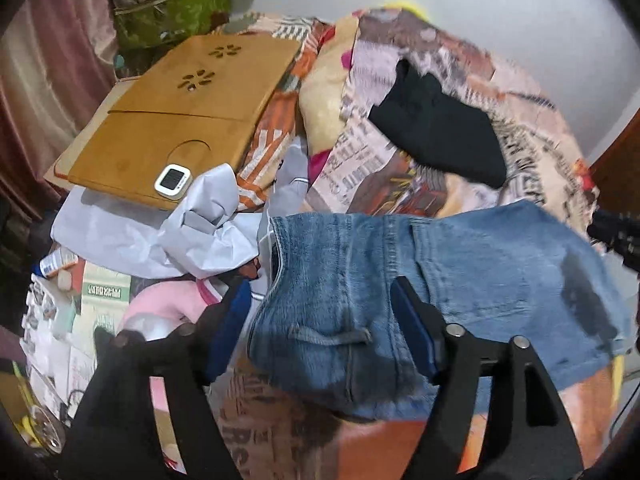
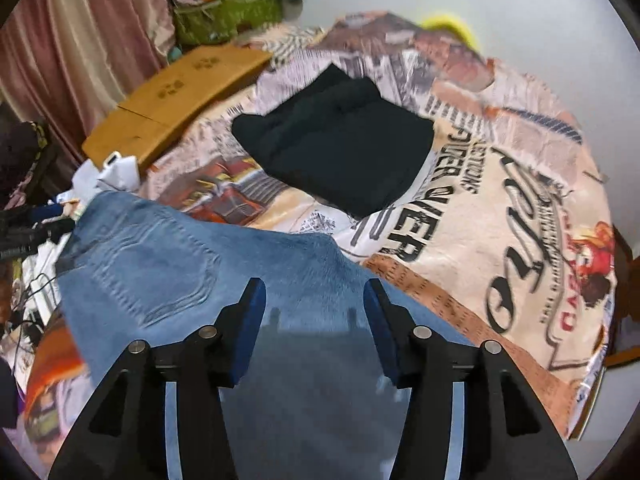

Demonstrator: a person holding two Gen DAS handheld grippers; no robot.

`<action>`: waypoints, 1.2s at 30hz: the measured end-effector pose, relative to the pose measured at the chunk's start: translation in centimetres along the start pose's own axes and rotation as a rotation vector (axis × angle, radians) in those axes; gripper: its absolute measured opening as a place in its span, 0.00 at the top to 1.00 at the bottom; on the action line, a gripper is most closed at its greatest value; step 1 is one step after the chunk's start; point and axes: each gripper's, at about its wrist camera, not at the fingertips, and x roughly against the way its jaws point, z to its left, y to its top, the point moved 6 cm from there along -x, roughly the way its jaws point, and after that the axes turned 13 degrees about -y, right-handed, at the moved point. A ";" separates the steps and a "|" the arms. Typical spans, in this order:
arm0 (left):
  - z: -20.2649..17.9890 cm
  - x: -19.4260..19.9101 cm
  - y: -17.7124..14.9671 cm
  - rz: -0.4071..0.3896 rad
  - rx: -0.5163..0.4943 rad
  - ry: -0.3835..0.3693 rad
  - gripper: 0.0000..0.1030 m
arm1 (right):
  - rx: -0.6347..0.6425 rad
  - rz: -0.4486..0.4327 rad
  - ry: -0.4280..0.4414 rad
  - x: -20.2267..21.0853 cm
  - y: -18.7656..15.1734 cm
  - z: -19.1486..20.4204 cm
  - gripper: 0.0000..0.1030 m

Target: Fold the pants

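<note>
Folded blue denim pants (image 1: pixel 400 280) lie flat on the printed blanket (image 2: pixel 500 240), near its edge.

a bed covered by a newspaper-print blanket (image 2: pixel 500 208) carries the folded blue jeans (image 2: pixel 168 256), 1 folded black garment (image 2: pixel 340 148), a wooden lap tray (image 1: pixel 180 120) and crumpled white paper (image 1: pixel 200 224).

Setting: home bedroom. Evidence: bed under printed blanket (image 2: pixel 480 208), pink curtains (image 2: pixel 80 40), folded black garment (image 2: pixel 340 144), bamboo lap tray (image 1: pixel 180 120), cluttered bedside.
</note>
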 end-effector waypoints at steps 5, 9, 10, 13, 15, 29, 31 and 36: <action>-1.2 1.4 -2.1 0.006 0.075 -0.061 0.10 | -0.011 -0.022 0.011 2.5 -3.2 0.1 0.48; -2.8 0.3 -4.8 0.084 0.104 -0.114 0.10 | 0.022 0.000 -0.004 2.1 -6.8 0.9 0.48; -3.3 -0.3 -5.6 0.109 0.121 -0.129 0.10 | 0.022 0.009 -0.002 2.0 -7.6 0.9 0.48; -4.0 -1.4 -6.9 0.153 0.172 -0.160 0.10 | -0.001 0.047 0.016 1.1 -9.9 1.1 0.48; -4.3 -2.0 -7.4 0.163 0.205 -0.188 0.10 | -0.052 0.025 0.023 1.0 -10.6 0.6 0.44; -2.4 -7.8 -4.9 0.122 0.385 -0.205 0.16 | -0.097 0.022 0.038 0.8 -11.4 0.7 0.38; -1.7 -7.7 -4.3 0.096 0.391 -0.191 0.26 | -0.099 0.023 0.041 0.7 -11.4 0.6 0.38; -1.5 -4.8 -2.6 -0.032 0.272 -0.049 0.65 | -0.102 0.022 0.046 0.6 -11.5 0.7 0.38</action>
